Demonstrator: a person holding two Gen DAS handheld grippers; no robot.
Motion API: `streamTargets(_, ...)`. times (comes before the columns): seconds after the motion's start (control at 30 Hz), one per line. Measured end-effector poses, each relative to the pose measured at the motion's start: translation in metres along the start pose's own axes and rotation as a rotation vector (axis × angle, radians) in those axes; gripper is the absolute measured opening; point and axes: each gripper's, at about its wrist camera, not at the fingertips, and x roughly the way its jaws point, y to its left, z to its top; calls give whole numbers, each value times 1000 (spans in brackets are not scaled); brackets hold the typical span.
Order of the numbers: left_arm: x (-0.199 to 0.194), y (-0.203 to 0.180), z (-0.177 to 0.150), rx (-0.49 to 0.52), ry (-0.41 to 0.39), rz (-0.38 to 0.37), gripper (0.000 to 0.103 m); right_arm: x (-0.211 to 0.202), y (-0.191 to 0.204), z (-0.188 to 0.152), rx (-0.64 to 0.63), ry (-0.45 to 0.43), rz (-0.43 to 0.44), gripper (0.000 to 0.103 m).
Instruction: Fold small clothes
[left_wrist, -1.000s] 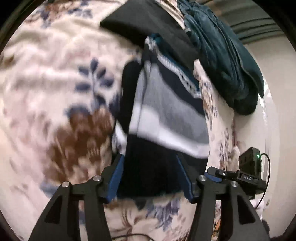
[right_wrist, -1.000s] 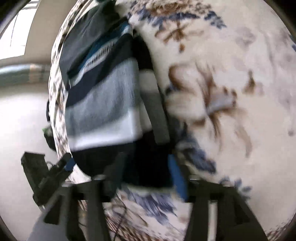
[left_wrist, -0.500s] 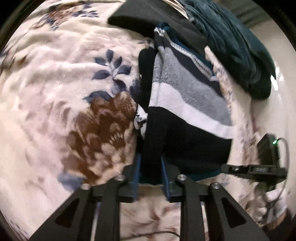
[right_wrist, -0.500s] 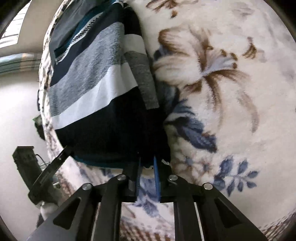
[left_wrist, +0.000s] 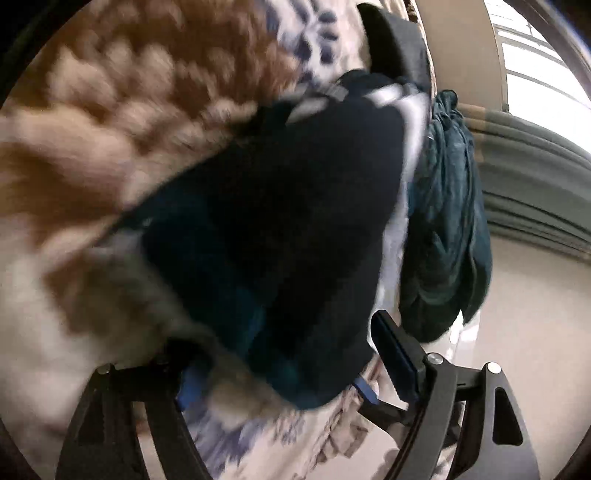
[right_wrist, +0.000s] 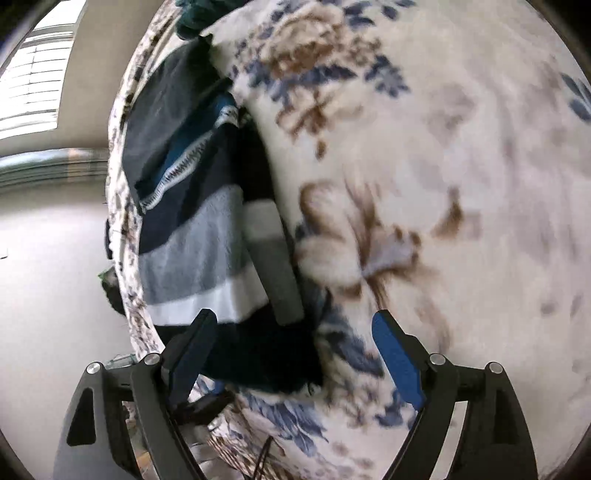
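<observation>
Jaws of both grippers (left_wrist: 280, 369) (right_wrist: 295, 343) angled down, opening wide around the striped sweater's (right_wrist: 199, 251) hem, unclamped.

Floral fleece blanket (right_wrist: 461, 166) covers bed; striped sweater (right_wrist: 199, 251) lies near edge, dark teal garment (left_wrist: 447, 236) beyond it.

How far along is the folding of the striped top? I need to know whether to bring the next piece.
Done: the striped top lies on the floral blanket with one sleeve folded in over it. In hand: nothing; the left gripper and right gripper are both opening around its dark hem, pads clear of the cloth. Left: probably further folds, and the teal garment hanging beyond looks unfolded.
</observation>
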Motion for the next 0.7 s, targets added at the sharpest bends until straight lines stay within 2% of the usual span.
streamTargets(0.1,8,-7,2,-29,-90,6,87,15,5,17,-25,18,31,87)
streamTargets(0.17,11,-13,0,-45,-165,11,87,26,5,27,-31,29,23,87)
streamTargets(0.2,11,-17,0,-44,-211,4,82,35,9,32,-34,33,22,87)
streamTargets(0.23,9,-20,0,-44,-253,3,56,39,8,35,-30,34,28,87)
streamTargets(0.27,7,-21,1,-46,-277,11,45,42,7,39,-25,36,43,87)
streamTargets(0.33,0,-28,5,-34,-296,2,38,52,8,47,-13,40,82,87)
streamTargets(0.47,-12,-37,11,47,-285,21,37,76,15,66,19,34,182,91)
streamTargets(0.5,-14,-35,14,50,-273,14,36,86,18,74,33,31,216,94)
streamTargets(0.6,-17,-33,20,63,-236,23,36,111,22,85,96,43,285,94)
streamTargets(0.63,-22,-31,21,71,-224,28,36,115,25,86,101,29,282,86)
streamTargets(0.67,-23,-31,22,81,-205,22,36,116,28,86,102,2,289,68)
streamTargets(0.7,-28,-32,22,93,-193,27,35,118,34,84,92,-5,317,18)
